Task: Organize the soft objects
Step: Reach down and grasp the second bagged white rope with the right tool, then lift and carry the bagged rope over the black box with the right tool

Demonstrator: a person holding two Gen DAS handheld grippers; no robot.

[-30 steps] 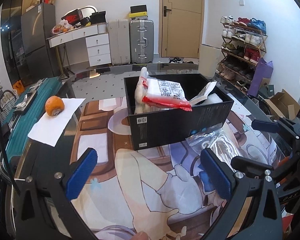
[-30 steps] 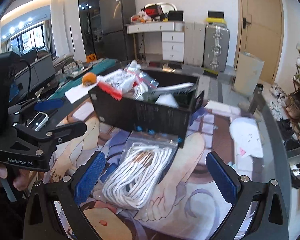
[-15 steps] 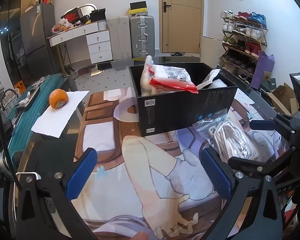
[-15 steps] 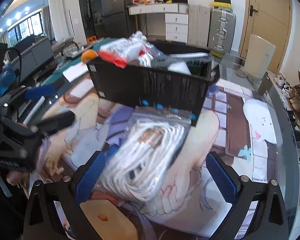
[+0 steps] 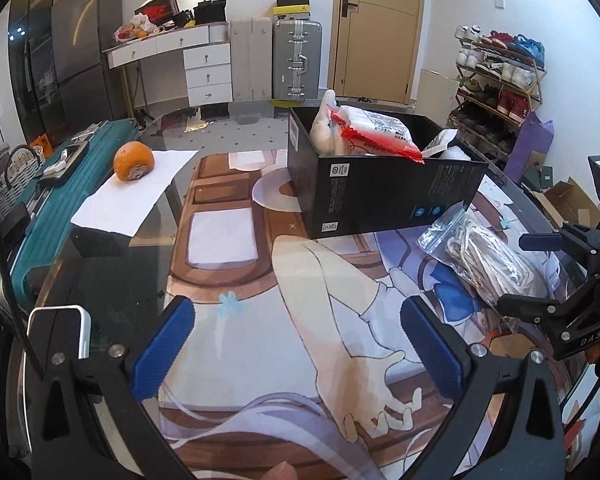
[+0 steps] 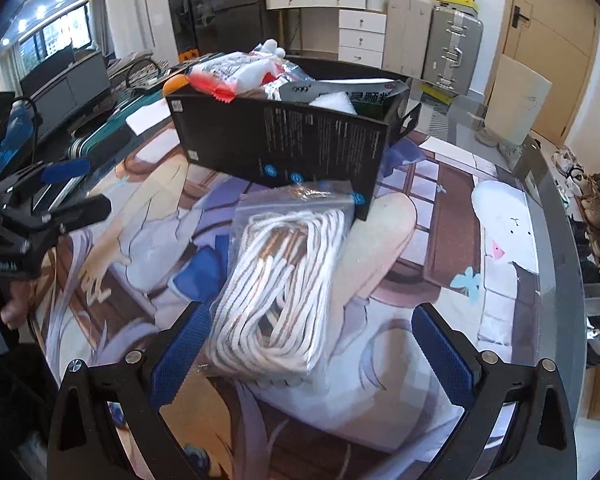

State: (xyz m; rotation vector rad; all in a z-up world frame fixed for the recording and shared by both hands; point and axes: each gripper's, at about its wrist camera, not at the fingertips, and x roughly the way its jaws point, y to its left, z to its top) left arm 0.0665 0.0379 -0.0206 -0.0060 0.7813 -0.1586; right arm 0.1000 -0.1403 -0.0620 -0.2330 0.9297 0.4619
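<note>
A clear bag of coiled white rope [image 6: 284,292] lies on the printed mat just in front of a black box [image 6: 284,152]; it also shows at the right of the left wrist view as the rope bag [image 5: 484,260]. The black box [image 5: 380,196] holds several soft packets, one white with a red edge [image 5: 376,136]. My right gripper [image 6: 312,356] is open, its blue pads on either side of the bag's near end. My left gripper [image 5: 300,344] is open over bare mat, well left of the bag.
An orange fruit [image 5: 134,160] sits on a white sheet of paper [image 5: 128,196] at the table's left. A phone [image 5: 58,332] lies near the left edge. The glass table's rim [image 6: 556,216] curves along the right. Shoe racks and suitcases stand beyond.
My right gripper has moved forward and lower, so the rope bag now lies between its pads. The left gripper has drifted left and back; box and bag sit further right in its view.
</note>
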